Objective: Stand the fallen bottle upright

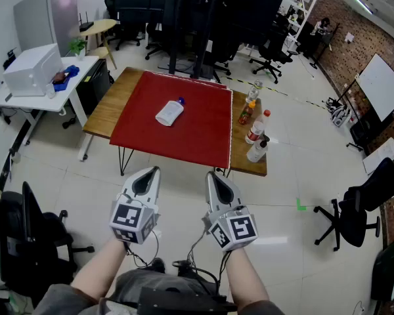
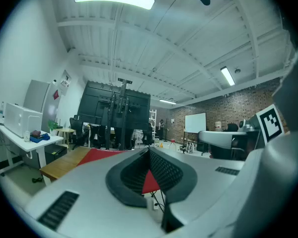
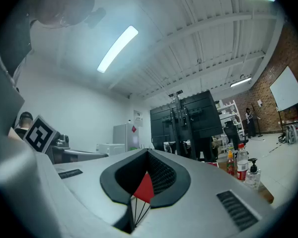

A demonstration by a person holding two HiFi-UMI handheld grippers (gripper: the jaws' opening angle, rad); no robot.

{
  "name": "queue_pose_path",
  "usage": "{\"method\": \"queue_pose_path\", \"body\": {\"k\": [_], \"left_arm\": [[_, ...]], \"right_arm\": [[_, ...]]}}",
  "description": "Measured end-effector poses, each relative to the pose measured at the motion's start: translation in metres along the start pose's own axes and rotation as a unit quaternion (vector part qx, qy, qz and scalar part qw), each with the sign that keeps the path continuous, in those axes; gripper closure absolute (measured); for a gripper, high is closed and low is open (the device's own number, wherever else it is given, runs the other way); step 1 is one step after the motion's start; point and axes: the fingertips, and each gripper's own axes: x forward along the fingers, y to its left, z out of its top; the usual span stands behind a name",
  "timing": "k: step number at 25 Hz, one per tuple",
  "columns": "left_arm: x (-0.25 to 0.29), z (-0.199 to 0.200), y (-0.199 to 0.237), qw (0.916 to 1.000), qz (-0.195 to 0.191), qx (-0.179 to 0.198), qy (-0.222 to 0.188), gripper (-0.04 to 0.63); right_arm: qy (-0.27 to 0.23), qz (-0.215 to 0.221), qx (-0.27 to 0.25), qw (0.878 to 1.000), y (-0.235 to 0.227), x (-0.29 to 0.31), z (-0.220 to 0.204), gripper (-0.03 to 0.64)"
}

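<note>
1. A wooden table [image 1: 111, 107] stands in the middle of a tiled office floor. A red cloth [image 1: 197, 133] covers most of its top.
2. The white bottle [image 1: 170, 112], which has a blue cap, lies on its side on the red cloth. It is a little left of the cloth's middle, with the cap toward the far side of the table.
3. A cluster of upright bottles [image 1: 255, 128] stands on the bare wood at the table's right edge, well apart from the fallen one. One has a red cap, one holds orange-red liquid, and one has a pump top.
4. The left gripper [image 1: 152, 172] is held out in front of the person, over the floor on the near side of the table and well short of it. In the left gripper view its two jaws are closed tip to tip with nothing between them. Only a sliver of the red cloth shows through the hollow behind the tips.
5. The right gripper [image 1: 212, 174] is held just beside the left one, also short of the table. In the right gripper view its jaws are likewise closed together and empty.
6. Neither gripper touches the bottle or the table.
7. To the left of the table stands a white desk [image 1: 10, 97] carrying a white box [image 1: 31, 67].
8. A whiteboard [image 1: 383, 84] leans by the brick wall at far right.
</note>
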Motion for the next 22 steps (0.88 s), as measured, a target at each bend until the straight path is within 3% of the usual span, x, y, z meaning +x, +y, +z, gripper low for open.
{"method": "queue_pose_path", "body": {"k": [11, 22], "left_arm": [[-0.014, -0.002, 0.032, 0.9999, -0.005, 0.001, -0.009, 0.568], [0.038, -0.023, 0.069, 0.9998, 0.013, 0.000, 0.015, 0.568]], "right_arm": [[-0.006, -0.032, -0.008, 0.999, 0.008, 0.002, 0.000, 0.617], [-0.024, -0.039, 0.011, 0.999, -0.033, 0.057, -0.019, 0.617]]}}
